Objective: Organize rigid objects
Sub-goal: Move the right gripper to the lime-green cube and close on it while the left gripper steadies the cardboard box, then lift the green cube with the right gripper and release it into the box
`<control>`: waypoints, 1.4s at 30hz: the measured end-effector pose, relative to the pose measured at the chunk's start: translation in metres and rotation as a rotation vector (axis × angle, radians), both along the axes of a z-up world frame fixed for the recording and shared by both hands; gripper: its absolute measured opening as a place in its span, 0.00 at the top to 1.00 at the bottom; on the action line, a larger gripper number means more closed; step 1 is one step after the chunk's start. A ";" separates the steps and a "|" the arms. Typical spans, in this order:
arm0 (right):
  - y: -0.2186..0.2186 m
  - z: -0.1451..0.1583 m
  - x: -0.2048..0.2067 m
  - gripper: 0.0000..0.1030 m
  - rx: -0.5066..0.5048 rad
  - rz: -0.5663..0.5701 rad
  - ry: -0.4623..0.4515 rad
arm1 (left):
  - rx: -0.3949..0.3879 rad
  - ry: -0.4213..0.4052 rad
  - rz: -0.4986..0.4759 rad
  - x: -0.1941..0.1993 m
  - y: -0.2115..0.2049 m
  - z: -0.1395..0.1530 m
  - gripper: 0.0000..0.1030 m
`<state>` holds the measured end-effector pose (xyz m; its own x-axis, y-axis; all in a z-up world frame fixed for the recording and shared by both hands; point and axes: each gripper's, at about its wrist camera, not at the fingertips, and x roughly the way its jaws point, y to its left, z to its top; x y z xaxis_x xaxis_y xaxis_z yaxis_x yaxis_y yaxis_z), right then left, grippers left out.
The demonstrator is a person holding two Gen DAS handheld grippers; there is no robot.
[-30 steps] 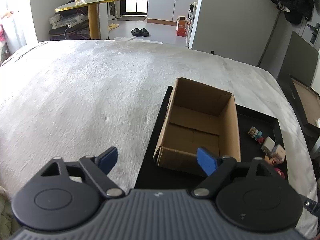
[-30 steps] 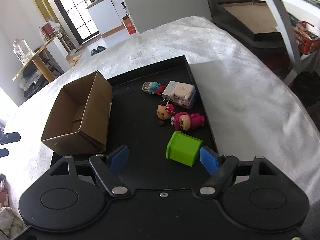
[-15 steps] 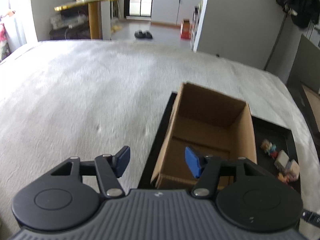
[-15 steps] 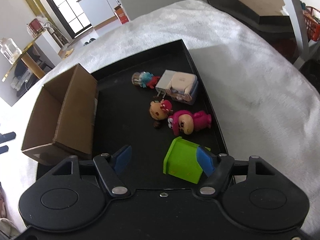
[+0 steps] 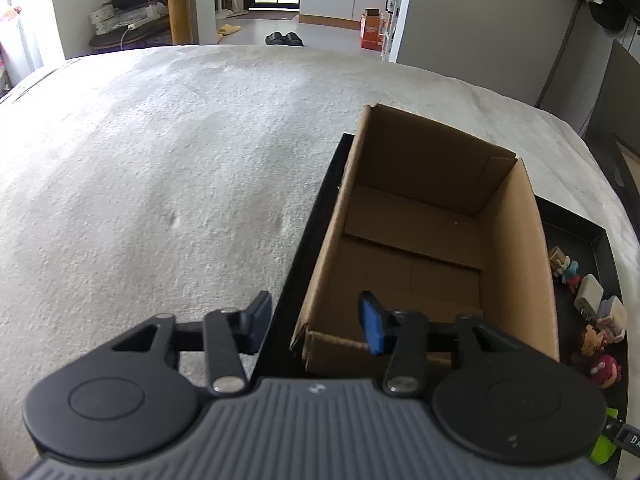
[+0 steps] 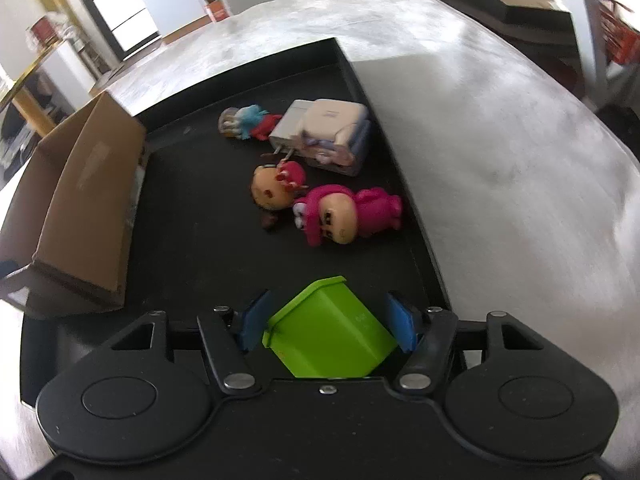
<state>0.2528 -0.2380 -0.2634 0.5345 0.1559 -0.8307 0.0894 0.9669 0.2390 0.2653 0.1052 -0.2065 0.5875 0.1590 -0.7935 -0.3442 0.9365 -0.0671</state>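
Observation:
An open, empty cardboard box [image 5: 416, 240] stands at the left end of a black tray [image 6: 208, 240]. My left gripper [image 5: 316, 322] straddles the box's near left corner, one finger outside over the tray's rim and one inside. Its jaws are closing and the pads stand clear of the cardboard. A green toy bin [image 6: 328, 332] lies tipped on the tray's near right part. My right gripper [image 6: 326, 322] is down around it with a blue pad at each side. Its jaws are closing too, and I see no firm press.
Further along the tray lie a pink figure [image 6: 348, 216], a small doll with a red bow [image 6: 276, 188], a blue-haired figure [image 6: 248, 122] and a white charger [image 6: 324, 128]. The tray rests on a pale plush cover [image 5: 160, 184]. A dark table edge and a chair leg stand at the far right.
Both grippers have sunk and their jaws have narrowed. The left one came down over the box's near corner. The right one moved forward so that the green bin now sits between its fingers.

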 end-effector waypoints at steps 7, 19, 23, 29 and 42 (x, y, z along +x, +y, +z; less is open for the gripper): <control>0.000 -0.003 -0.005 0.36 -0.019 0.033 0.019 | 0.021 -0.001 -0.022 -0.003 -0.008 0.004 0.91; 0.023 -0.009 -0.021 0.33 -0.167 0.189 0.047 | -0.001 0.046 -0.076 -0.027 -0.011 0.010 0.92; 0.025 -0.008 -0.025 0.46 -0.181 0.210 0.031 | -0.001 0.056 -0.080 -0.036 -0.012 0.011 0.92; 0.024 0.005 -0.028 0.50 -0.190 0.215 -0.028 | 0.001 0.048 -0.083 -0.044 -0.008 0.012 0.92; 0.044 0.034 -0.024 0.52 -0.228 0.241 -0.092 | -0.108 0.004 0.002 -0.045 0.013 0.005 0.91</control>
<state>0.2288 -0.1944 -0.2291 0.5792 0.1030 -0.8087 -0.1604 0.9870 0.0109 0.2200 0.1181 -0.2018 0.5838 0.0741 -0.8085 -0.3467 0.9232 -0.1657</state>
